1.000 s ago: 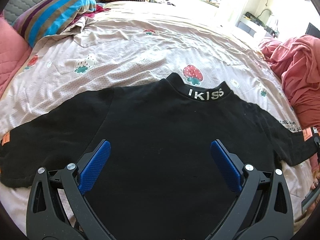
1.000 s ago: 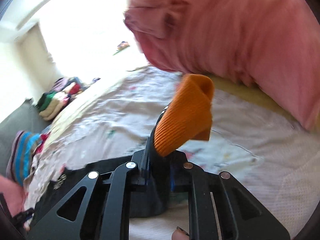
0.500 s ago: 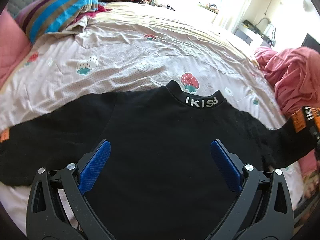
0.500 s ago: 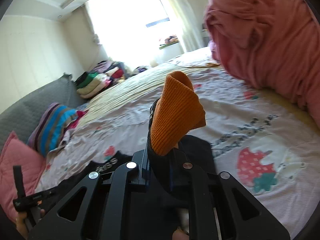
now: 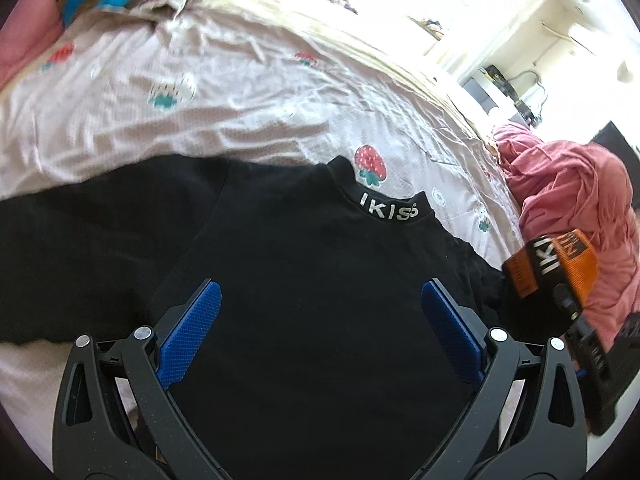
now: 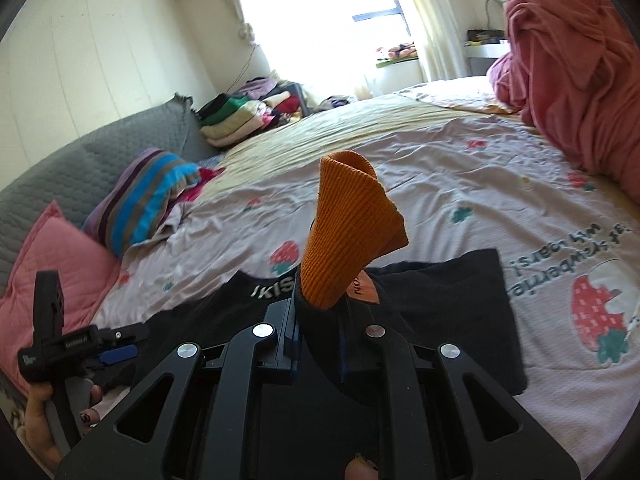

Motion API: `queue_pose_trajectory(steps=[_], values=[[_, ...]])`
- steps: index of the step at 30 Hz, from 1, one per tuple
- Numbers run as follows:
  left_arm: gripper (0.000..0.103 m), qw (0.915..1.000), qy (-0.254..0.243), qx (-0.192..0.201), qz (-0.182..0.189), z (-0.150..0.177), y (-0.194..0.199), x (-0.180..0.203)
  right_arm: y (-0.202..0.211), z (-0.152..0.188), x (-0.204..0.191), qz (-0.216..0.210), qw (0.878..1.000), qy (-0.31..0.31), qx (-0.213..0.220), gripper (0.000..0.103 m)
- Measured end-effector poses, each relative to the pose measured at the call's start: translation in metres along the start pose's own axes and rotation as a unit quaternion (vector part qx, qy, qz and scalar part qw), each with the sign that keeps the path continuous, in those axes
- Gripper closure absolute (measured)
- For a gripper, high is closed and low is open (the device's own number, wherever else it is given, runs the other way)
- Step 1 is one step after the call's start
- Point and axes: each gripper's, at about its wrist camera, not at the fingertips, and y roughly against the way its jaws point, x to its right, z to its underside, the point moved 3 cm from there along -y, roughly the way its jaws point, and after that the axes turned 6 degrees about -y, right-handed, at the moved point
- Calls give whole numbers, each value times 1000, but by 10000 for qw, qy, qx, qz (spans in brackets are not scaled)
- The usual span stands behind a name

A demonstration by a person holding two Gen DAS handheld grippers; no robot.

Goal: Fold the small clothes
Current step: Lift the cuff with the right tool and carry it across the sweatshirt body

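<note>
Fold barely begun: my right gripper [image 6: 318, 344] clamps the orange-cuffed sleeve [image 6: 348, 236] lifted at 3 o'clock, left gripper [image 5: 320, 336] gapes empty over the black shirt [image 5: 304, 280] flat on the bed [image 5: 240, 100].

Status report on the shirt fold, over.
Left gripper open, hovering over black shirt. Right gripper shut on orange sleeve cuff, lifted above the shirt body. Nothing in the way on the bedsheet.

My grippers and hand

Left gripper [image 5: 320, 332] wore blue pads, silver screws on black; my hand [image 6: 44, 428], at eight o'clock, had patterned nails.
</note>
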Motion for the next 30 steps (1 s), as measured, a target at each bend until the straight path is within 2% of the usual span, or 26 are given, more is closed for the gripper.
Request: queue_pose_trajectory(steps=[6,13,18,20,25,30], values=[[9,9991,268,-119,306,3,-5,-6,-21,16,-19,-67,9996,120,-248,91],[9,9963,555,-243,605,7,-14,-12,-55,47,-39,-163,9967,205,-773,90],[9,9935,692,-274,863,8,-19,-15,-65,61,-48,-270,9940,270,-1024,88],[9,9925,710,-289,953,8,-22,-15,-66,65,-49,-313,9931,273,-1098,85],[9,9880,905,-343,1204,12,-29,-17,-56,68,-47,-563,9901,200,-1272,65],[9,9828,1003,-446,1485,18,-37,-13,-35,67,-44,-552,9912,299,-1163,62]])
